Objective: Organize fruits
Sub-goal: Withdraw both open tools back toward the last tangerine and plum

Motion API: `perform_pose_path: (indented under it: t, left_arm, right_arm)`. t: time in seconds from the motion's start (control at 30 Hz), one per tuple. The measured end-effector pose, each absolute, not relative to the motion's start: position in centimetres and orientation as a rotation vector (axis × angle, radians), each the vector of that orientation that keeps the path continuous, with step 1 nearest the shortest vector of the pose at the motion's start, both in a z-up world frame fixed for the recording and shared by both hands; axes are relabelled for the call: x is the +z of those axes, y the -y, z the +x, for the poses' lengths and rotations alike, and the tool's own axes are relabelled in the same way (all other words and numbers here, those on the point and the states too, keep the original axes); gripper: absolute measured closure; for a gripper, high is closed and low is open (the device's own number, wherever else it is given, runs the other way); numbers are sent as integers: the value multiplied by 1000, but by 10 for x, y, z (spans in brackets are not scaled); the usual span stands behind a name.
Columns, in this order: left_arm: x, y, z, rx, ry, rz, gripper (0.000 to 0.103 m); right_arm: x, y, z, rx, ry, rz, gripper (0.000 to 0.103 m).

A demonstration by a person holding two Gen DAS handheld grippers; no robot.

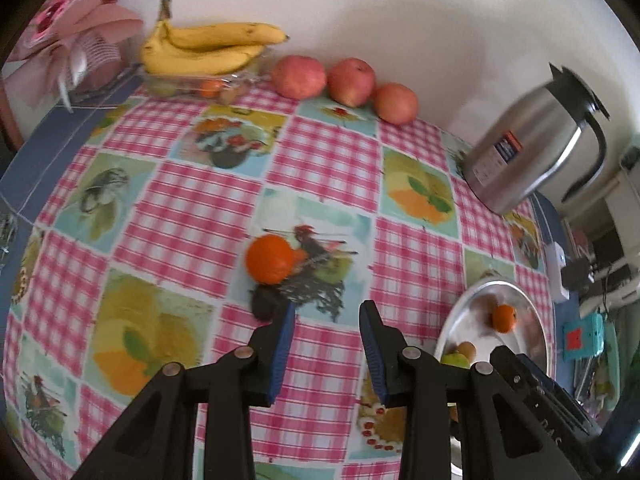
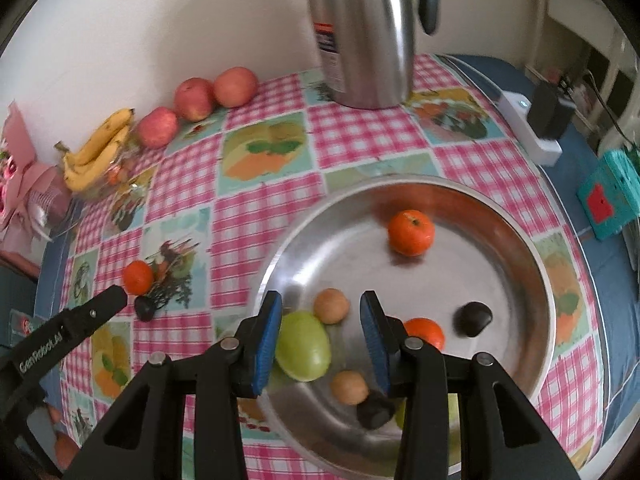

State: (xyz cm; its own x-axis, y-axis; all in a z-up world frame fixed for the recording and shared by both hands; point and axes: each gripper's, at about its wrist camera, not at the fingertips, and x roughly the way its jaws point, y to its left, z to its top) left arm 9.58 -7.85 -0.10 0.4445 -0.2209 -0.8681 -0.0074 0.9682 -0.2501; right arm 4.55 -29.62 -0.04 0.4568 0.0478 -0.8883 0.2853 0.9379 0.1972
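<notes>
Here the left gripper (image 1: 327, 308) hangs over the middle of the table (image 1: 192, 216), its jaws spread apart with nothing between them, just short of a loose tangerine (image 1: 269, 259) and a small dark fruit (image 1: 265, 303) touching it. The right gripper (image 2: 320, 300) hovers over the metal tray (image 2: 516, 240) near the table's right edge, jaws likewise parted and empty. The tray holds two tangerines, a green fruit (image 2: 304, 346), brown and dark ones. Bananas (image 1: 200, 50) and three apples (image 1: 344, 82) line the far edge by the wall.

Pink-checked fruit-print tablecloth (image 1: 328, 160), yellow bananas (image 1: 200, 52), orange tangerine (image 1: 269, 258), silver tray (image 2: 520, 248).
</notes>
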Motion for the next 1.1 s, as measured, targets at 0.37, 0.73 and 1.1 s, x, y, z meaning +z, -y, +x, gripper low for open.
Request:
perform_pose_path:
  t: [0.37,0.73,1.1]
  left_arm:
    - [8,55,95,-97,-1080,-281,61]
    - [-9,53,99,-40,-1131,-259,20]
    - [-18,48,101,37,-1108,-216,0]
  right_arm:
    - [10,271,49,-95,-1077,281,62]
    - [-4,272,51,-137,-1125,264,28]
    - [-14,272,51,-152,-1139,236,6]
